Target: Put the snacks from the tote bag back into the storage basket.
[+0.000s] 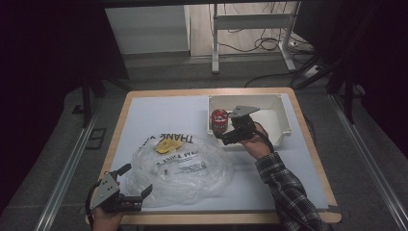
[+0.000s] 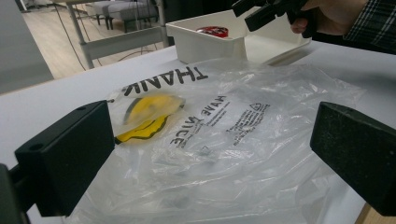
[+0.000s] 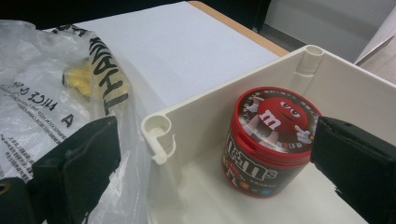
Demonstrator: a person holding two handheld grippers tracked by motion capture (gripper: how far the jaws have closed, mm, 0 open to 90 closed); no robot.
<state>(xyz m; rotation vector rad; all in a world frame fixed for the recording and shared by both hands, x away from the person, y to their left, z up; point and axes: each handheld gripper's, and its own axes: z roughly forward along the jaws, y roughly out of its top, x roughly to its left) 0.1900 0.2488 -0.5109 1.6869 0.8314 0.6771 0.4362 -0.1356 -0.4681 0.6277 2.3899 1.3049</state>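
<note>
At the near left corner of the table (image 1: 144,108), the left gripper (image 1: 136,182) sits low in the person's left hand (image 1: 103,219), its jaws spread wide and holding nothing. They point right and a little far, toward the near left edge of the bag (image 1: 185,168); the gripper's own view shows both jaws just short of the plastic, one to each side.

The bag is clear, crumpled plastic lying flat on the white table top, left of centre, with black print reading THANK along its far edge. A yellow item (image 1: 167,145) lies inside it toward the far left part; what it is cannot be told through the plastic.

To the right, a plaid sleeve (image 1: 288,190) runs up from the near edge to the right hand (image 1: 255,142), which holds the right gripper (image 1: 222,138) over the near left corner of the bin (image 1: 284,115). Its jaws are wide apart and empty, one outside the bin's wall over the bag's edge, the other inside the bin beside the can (image 1: 219,120).

The can is a red-lidded M&M's tub, upright in the bin's left end, near the near left corner. The white bin stands at the far right of the table, touching the bag's edge.
</note>
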